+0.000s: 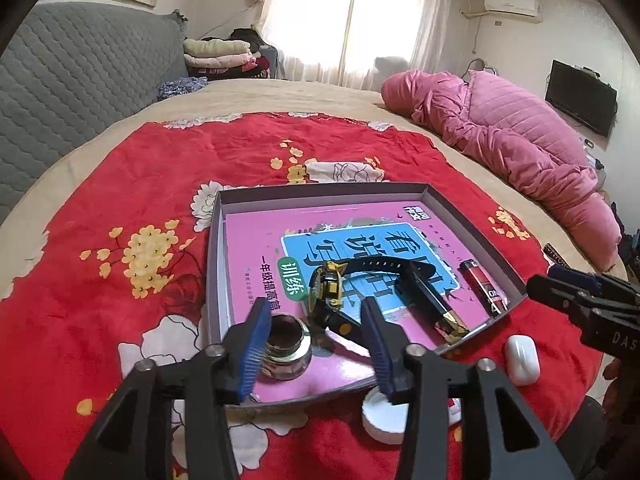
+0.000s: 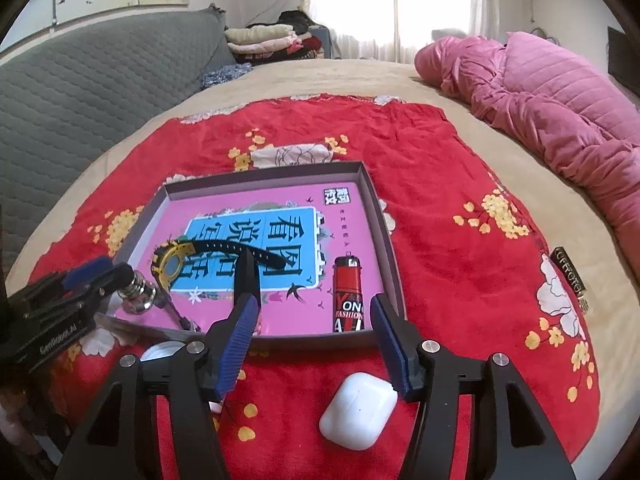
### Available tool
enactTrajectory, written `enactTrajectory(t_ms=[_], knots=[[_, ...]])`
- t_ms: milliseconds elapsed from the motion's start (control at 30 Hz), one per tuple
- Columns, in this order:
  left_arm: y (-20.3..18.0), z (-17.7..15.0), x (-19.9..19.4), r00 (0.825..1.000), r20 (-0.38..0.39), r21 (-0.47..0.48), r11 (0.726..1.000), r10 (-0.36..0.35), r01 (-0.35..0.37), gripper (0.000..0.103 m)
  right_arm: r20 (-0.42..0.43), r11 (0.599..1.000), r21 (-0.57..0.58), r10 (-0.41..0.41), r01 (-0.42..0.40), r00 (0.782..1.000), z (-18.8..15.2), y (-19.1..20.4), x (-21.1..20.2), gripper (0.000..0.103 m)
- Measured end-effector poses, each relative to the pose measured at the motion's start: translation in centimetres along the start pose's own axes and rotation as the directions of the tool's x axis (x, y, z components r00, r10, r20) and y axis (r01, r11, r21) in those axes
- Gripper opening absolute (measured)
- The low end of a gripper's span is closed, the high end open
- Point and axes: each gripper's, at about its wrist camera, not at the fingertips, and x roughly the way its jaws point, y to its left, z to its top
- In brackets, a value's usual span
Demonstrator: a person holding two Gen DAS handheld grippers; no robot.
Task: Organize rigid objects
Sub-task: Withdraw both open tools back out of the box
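A shallow grey tray (image 1: 476, 216) lined with a pink book lies on a red floral blanket. In it are a yellow-and-black watch (image 1: 330, 288), a black-and-gold pen (image 1: 432, 300), a red lighter (image 1: 482, 284) and a glass jar (image 1: 286, 348) at the near left corner. My left gripper (image 1: 316, 312) hovers open over that corner, the jar beside its left finger, untouched. My right gripper (image 2: 316, 308) is open above the tray's near rim (image 2: 320, 340). A white earbud case (image 2: 358, 412) lies on the blanket beneath it, and a white round lid (image 2: 160, 350) sits left of it.
A pink quilt (image 1: 520, 136) is bunched at the right of the bed. A grey padded headboard (image 1: 80, 80) stands at the left, with folded clothes (image 1: 220, 54) behind. A small black bar with gold lettering (image 2: 568, 276) lies by the blanket's right edge.
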Motion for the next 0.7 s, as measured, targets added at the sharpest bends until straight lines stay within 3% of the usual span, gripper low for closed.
enactTrajectory(t_ms=[200, 700], knots=[[-0.7, 0.1, -0.9, 1.000, 0.005, -0.015, 1.000, -0.005, 0.005, 0.049, 0.028, 1.000, 0.009, 0.001, -0.002, 1.000, 0.4, -0.2, -0.9, 0.069], [-2.3, 0.2, -3.5, 0.999, 0.023, -0.006, 1.000, -0.023, 0.023, 0.051, 0.079, 0.999, 0.033, 0.008, -0.011, 0.997, 0.9, -0.8, -2.6, 0.074]])
